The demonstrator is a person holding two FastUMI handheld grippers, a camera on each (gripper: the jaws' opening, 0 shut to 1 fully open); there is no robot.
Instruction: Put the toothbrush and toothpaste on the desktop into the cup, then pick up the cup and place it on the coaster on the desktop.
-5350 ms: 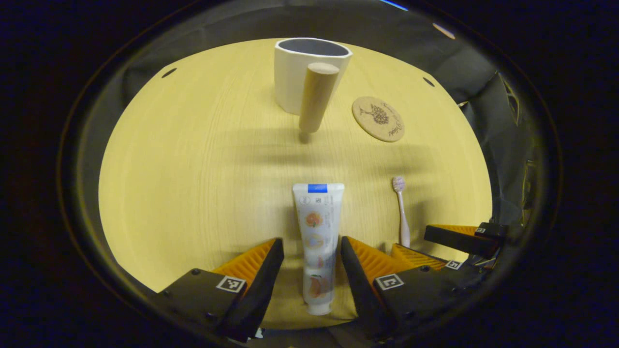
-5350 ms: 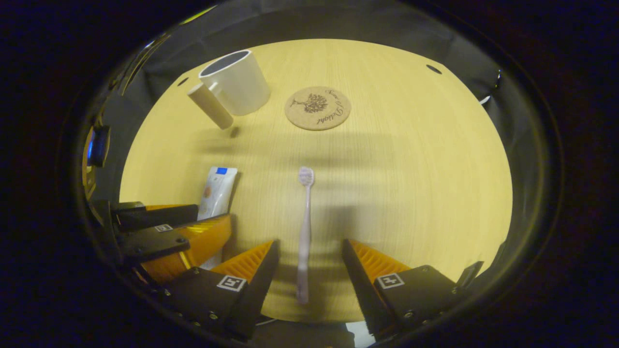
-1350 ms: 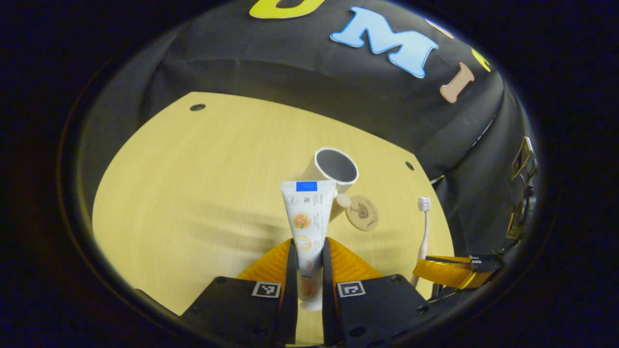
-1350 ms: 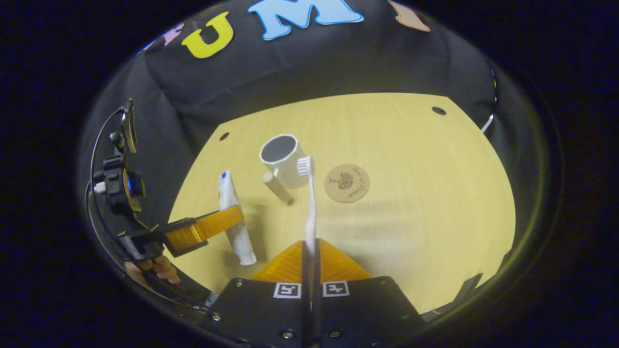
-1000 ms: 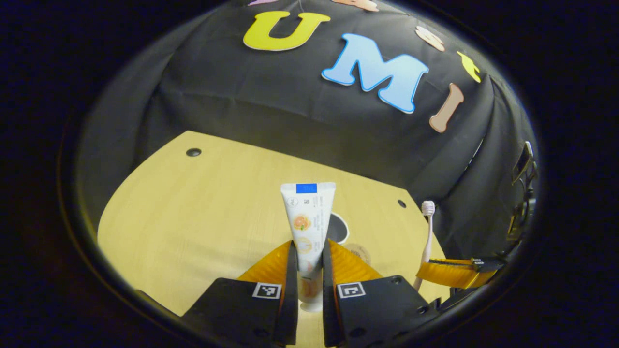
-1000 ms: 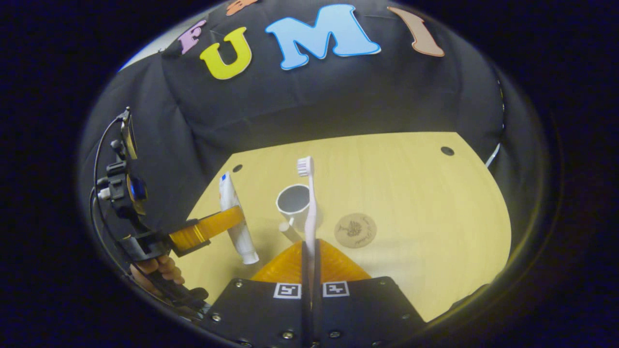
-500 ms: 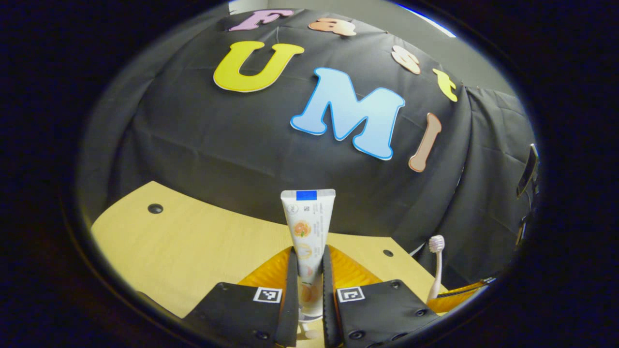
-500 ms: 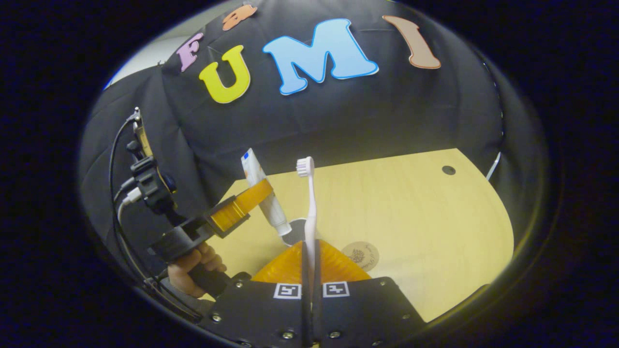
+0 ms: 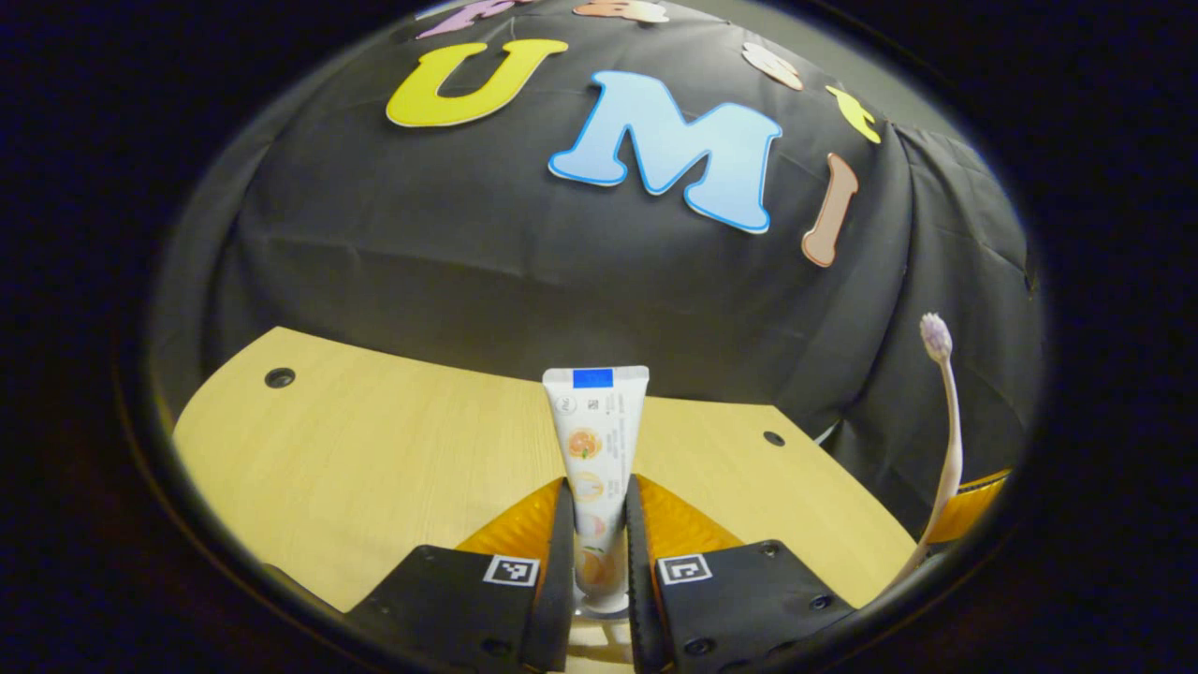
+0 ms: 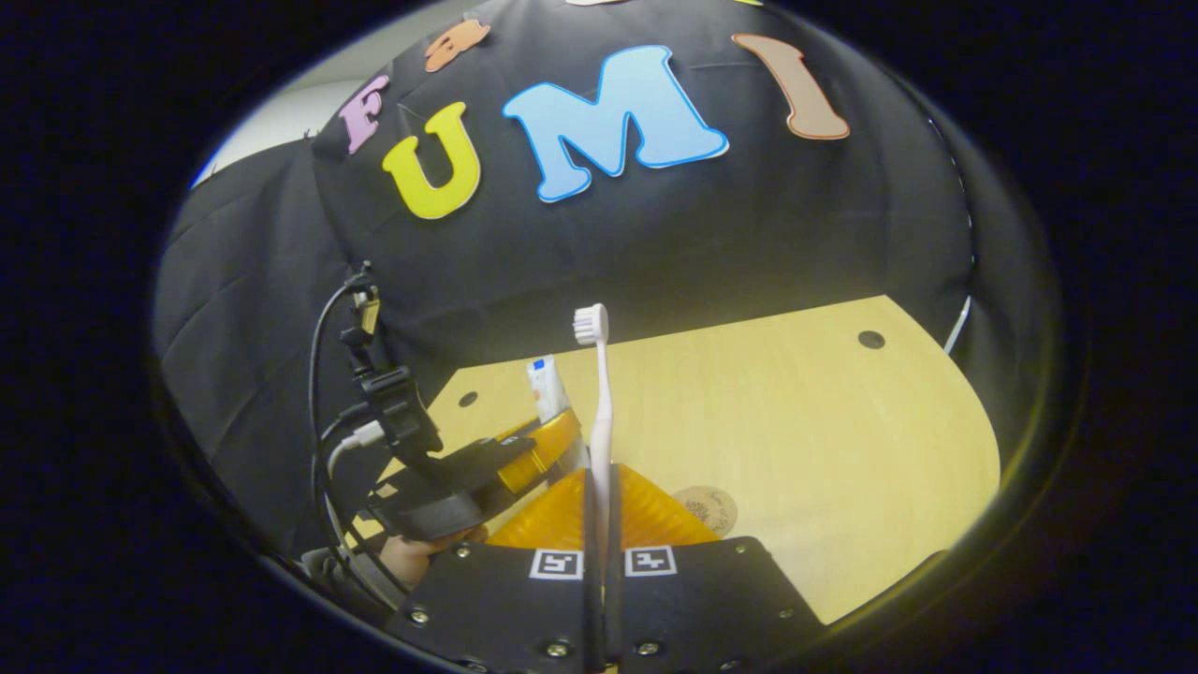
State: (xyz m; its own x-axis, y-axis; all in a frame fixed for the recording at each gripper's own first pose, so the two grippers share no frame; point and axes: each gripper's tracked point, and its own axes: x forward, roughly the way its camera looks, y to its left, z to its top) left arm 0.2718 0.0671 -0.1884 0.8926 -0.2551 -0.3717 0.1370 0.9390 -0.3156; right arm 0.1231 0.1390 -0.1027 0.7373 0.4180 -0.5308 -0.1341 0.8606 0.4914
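In the left gripper view, the left gripper (image 9: 596, 524) is clamped on the toothpaste (image 9: 595, 440), which stands upright at 6 o'clock, crimped end up with a blue patch; its small print is unreadable. At 3 o'clock the toothbrush (image 9: 943, 440) rises bristles up. In the right gripper view, the right gripper (image 10: 600, 524) pinches that toothbrush, the coaster (image 10: 708, 506) lying on the desktop (image 10: 796, 440) at 5 o'clock, its writing illegible.

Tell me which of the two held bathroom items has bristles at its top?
The slim pink toothbrush, clamped upright in the right gripper. The white toothpaste tube in the left gripper ends in a flat crimped edge.
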